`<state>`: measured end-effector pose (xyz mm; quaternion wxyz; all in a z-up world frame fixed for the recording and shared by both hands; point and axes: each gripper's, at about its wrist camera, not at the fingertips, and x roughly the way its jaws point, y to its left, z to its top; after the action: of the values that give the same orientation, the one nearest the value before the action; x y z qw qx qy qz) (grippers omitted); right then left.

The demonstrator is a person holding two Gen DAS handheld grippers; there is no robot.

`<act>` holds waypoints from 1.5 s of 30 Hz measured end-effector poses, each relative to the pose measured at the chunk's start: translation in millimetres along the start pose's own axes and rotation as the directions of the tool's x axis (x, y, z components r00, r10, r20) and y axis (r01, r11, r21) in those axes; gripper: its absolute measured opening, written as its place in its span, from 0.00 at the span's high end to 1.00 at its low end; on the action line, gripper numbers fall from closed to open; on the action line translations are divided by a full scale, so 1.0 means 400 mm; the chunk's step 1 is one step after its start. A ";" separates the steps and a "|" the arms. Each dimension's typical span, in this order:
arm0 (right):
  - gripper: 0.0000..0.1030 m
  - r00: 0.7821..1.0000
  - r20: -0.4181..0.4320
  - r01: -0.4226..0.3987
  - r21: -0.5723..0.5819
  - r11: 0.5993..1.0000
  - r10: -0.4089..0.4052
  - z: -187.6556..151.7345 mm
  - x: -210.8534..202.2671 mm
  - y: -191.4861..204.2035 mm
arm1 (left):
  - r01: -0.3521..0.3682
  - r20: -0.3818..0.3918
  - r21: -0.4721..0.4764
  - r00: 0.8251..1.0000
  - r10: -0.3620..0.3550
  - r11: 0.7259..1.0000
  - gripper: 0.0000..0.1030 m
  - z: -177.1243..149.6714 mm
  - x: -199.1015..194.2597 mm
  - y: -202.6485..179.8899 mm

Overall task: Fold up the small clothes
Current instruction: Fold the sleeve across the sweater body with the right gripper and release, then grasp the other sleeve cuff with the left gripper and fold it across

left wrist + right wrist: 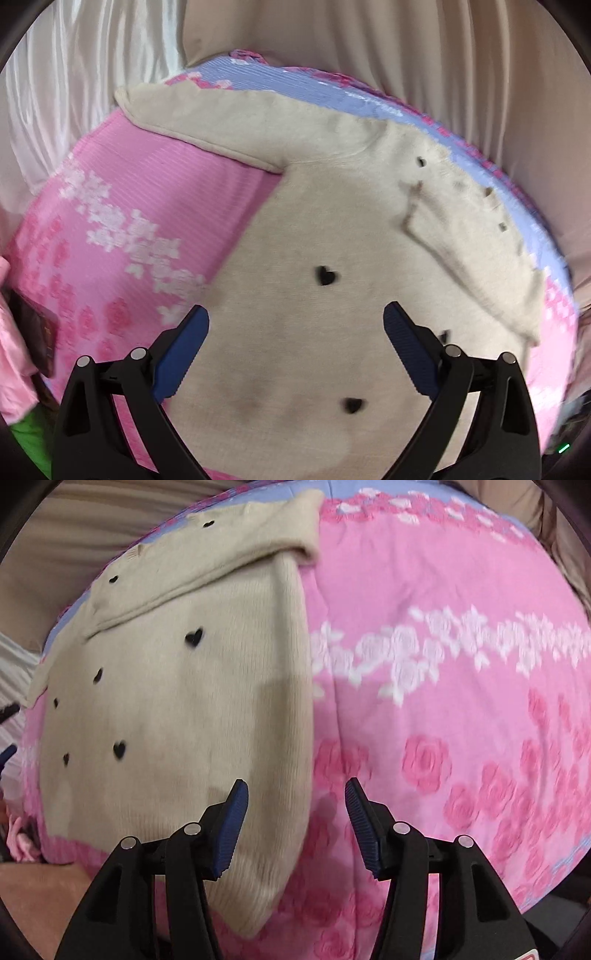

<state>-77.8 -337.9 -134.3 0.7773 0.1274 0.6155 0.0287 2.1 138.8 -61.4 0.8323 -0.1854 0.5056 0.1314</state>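
Observation:
A small cream knitted sweater point(314, 229) with black hearts lies flat on a pink flowered blanket point(122, 206). In the left wrist view one sleeve point(207, 118) stretches out to the far left, and the other sleeve lies folded over the body at the right. My left gripper point(295, 328) is open and empty, just above the sweater's lower body. In the right wrist view the sweater point(177, 701) fills the left half. My right gripper point(297, 797) is open and empty, straddling the sweater's right side edge near the hem.
The blanket point(443, 664) has a blue flowered border at its far edge. Beige and white curtains point(369, 37) hang behind. A dark flat object point(37, 328) and pink cloth point(11, 350) lie at the left edge of the left wrist view.

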 end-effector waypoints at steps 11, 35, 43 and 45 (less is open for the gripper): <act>0.94 0.998 -0.006 0.069 -0.080 0.994 -0.069 -0.076 0.000 -0.048 | 0.023 0.014 0.038 1.000 -0.024 0.999 0.09 0.010 -0.030 -0.028; 0.42 0.937 0.320 0.256 -0.367 0.894 -0.136 0.126 -0.202 0.536 | -0.118 0.050 -0.495 0.985 0.163 0.861 0.13 0.649 0.354 0.703; 0.42 0.942 0.284 0.285 -0.400 0.871 -0.178 0.146 -0.157 0.570 | 0.014 0.098 -0.469 0.995 0.036 0.883 0.89 0.669 0.405 0.713; 0.42 0.942 0.283 0.290 -0.405 0.867 -0.183 0.147 -0.152 0.572 | 0.036 0.132 -0.480 0.991 0.031 0.876 0.91 0.667 0.391 0.710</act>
<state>-9.9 -138.6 -10.7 0.8506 -0.1265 0.5072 0.0561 169.4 516.1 -138.5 0.7928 -0.3777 0.3988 0.2641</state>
